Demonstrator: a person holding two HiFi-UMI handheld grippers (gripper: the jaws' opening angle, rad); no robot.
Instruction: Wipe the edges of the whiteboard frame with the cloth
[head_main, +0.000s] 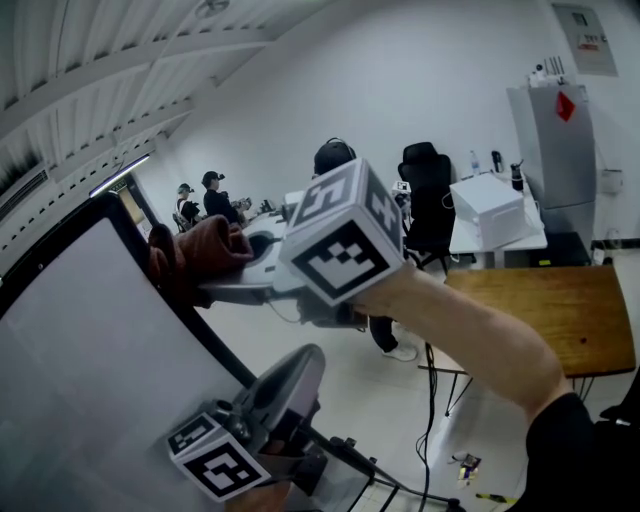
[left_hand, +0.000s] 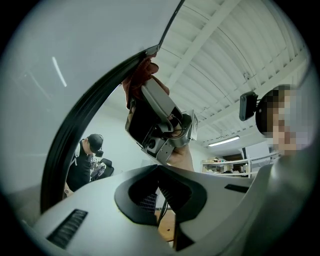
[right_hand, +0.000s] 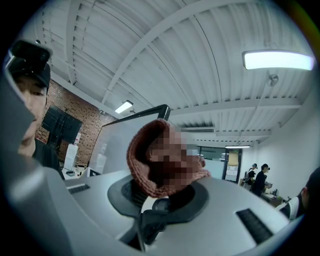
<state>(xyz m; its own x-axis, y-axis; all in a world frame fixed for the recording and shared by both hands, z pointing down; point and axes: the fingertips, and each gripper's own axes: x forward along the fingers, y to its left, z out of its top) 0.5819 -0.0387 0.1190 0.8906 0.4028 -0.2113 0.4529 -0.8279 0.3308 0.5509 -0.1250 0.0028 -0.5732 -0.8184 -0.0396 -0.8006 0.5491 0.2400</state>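
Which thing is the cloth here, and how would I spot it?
Find the big whiteboard and follow its black frame up to the top corner. There the right tongs clamp a bunched cloth at the frame: reddish-brown and soft, unlike the grey tongs.

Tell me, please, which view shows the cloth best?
Head view: the cloth shows clearly, pinched by the right gripper at the whiteboard frame. The left gripper view shows a small part; the right gripper view shows it close but mosaicked.

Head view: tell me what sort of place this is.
Likely an open office or lab: a black office chair, a wooden table, and people at desks beyond the whiteboard.
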